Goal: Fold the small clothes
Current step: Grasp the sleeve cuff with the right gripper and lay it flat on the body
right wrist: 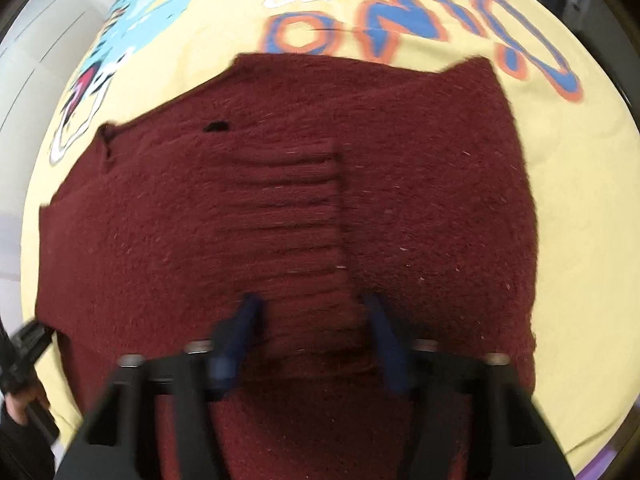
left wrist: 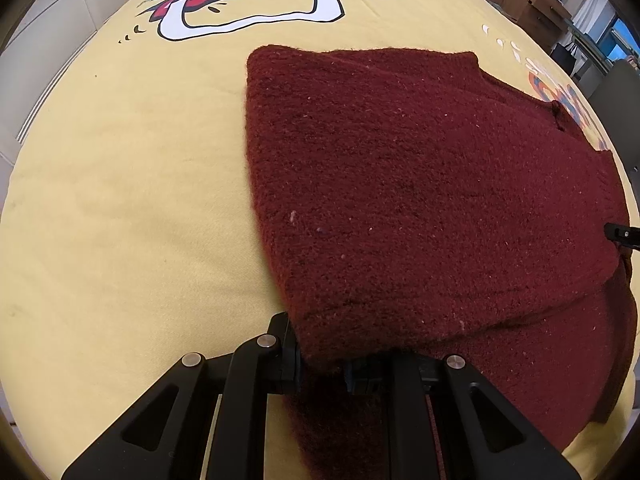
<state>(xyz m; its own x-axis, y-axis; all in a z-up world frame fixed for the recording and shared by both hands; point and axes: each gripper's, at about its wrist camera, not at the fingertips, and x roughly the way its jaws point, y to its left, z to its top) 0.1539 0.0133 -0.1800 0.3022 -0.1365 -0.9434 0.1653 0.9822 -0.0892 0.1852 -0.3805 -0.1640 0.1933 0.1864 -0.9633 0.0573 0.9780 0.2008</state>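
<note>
On the left, the left hand-held gripper (left wrist: 320, 364) points steeply down at a yellow cloth-covered surface printed with a cartoon dinosaur and blue-and-orange lettering (left wrist: 120, 200). Its jaws are together, clamped on the near edge of a dark red fuzzy knitted sweater (left wrist: 420, 200), whose fabric bunches over the fingertips and hangs down between the black linkage arms. The sweater lies folded on the yellow cover, its doubled layers spreading toward the right. In the right wrist view, which is motion-blurred, the same sweater (right wrist: 280, 208) fills the middle, with a ribbed band running down its centre. The right hand-held gripper (right wrist: 312, 320) hangs over that band, its blue fingers (right wrist: 384, 340) apart, straddling the ribbing without pinching it.
</note>
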